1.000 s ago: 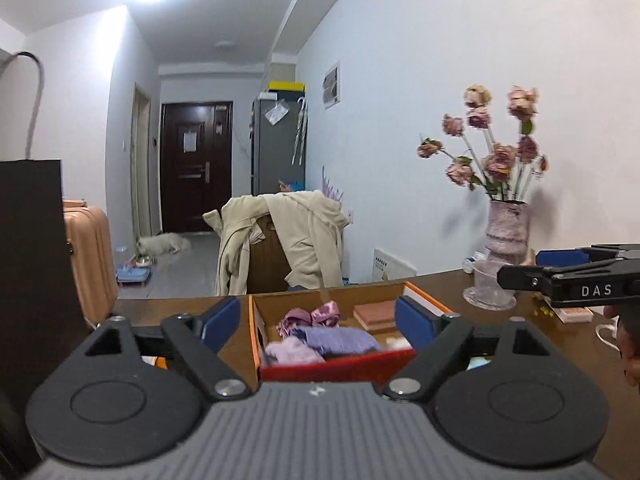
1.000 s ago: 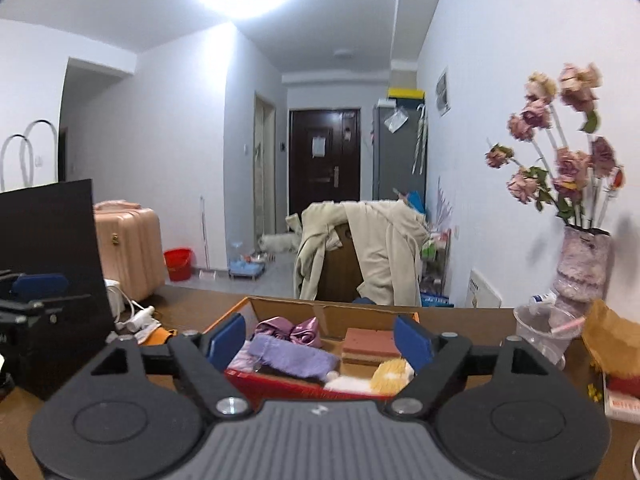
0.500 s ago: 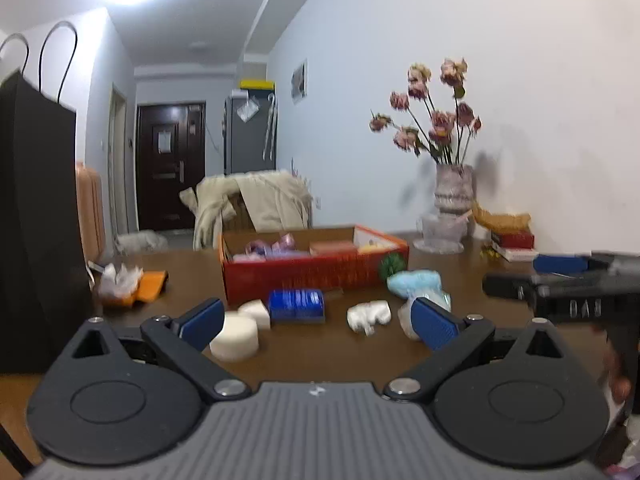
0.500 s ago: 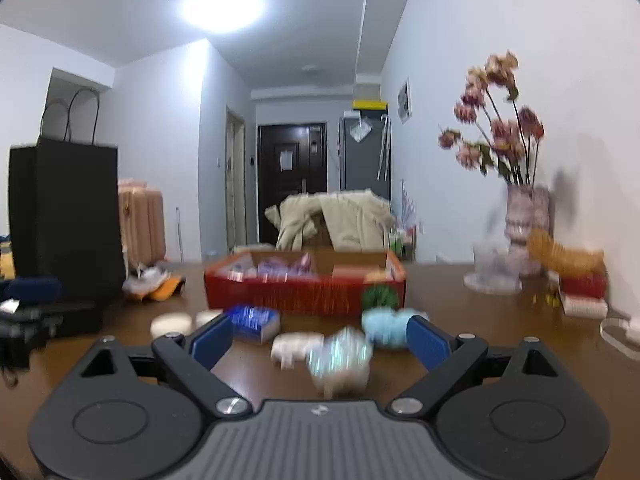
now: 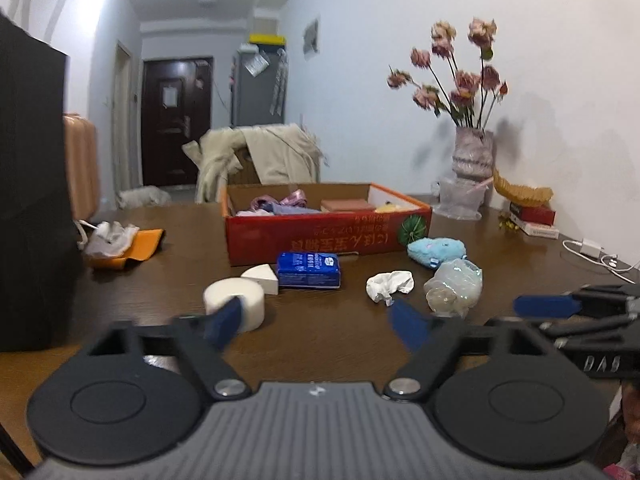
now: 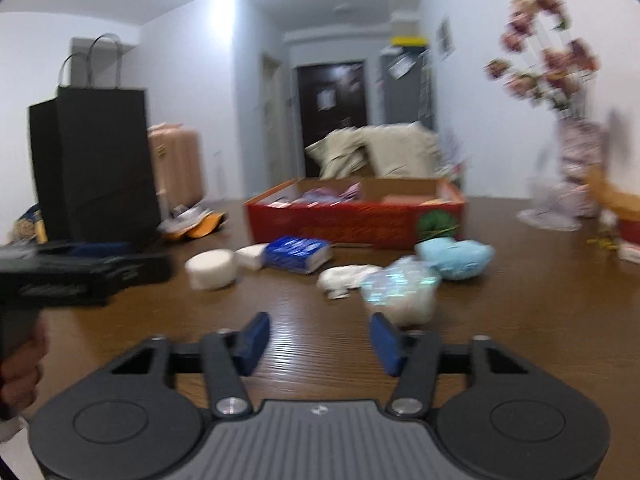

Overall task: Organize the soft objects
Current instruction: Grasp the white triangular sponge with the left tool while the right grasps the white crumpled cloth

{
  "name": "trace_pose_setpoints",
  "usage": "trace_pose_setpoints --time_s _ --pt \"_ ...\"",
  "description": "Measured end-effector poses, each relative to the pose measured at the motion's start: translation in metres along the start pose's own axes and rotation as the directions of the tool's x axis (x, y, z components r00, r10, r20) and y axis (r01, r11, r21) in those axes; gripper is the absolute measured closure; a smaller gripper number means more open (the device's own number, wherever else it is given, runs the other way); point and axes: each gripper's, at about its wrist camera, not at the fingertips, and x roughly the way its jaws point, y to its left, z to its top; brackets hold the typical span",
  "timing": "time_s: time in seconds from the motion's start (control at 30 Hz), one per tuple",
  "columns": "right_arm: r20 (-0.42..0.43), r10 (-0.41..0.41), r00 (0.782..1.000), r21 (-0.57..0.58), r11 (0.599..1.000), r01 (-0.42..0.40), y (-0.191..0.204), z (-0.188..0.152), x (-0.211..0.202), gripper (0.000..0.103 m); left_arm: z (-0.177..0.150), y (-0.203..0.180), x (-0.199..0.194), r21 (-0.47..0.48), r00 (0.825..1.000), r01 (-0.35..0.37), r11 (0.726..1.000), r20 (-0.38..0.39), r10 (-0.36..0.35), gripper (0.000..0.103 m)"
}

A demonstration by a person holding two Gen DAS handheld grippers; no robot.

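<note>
Low over the brown table [image 5: 320, 344], the left gripper [image 5: 316, 322] and right gripper [image 6: 318, 340] have just been closing, jaws apart on nothing. Beyond them lie a white round sponge [image 5: 236, 300], blue tissue pack [image 5: 309, 269], crumpled white cloth [image 5: 389, 285], clear wrapped bundle [image 5: 454, 286] and blue plush [image 5: 436, 251]. Farther back stands the red box [image 5: 328, 232] holding soft cloths.

Both cameras sit low over the brown surface [image 5: 328, 344], each looking forward along its own claw toward the red box [image 5: 326, 234], which serves as landmark. The left wrist view faces the box's long front almost square on, from near, with the left claw [image 5: 316, 324] at the bottom edge. The right wrist view, blurred, looks at the same box [image 6: 356, 222] from slightly right of that, with the right claw [image 6: 320, 342] below. Both share the box, the scattered things in front of it, and the hallway door beyond it.
</note>
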Motion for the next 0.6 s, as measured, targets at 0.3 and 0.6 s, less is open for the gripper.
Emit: trace_pose_setpoints --time_s 0.3,0.6 --pt "-0.098 -0.079 0.992 -0.055 0.996 0.074 -0.007 0.047 0.114 0.038 0.043 0.040 0.139 0.181 0.981 -0.011 0.983 -0.187 0.045 0.028" --pt "-0.202 -0.093 0.975 -0.057 0.995 0.083 -0.031 0.056 0.172 0.051 0.040 0.067 0.200 0.113 0.936 0.086 0.990 -0.349 -0.041 0.064"
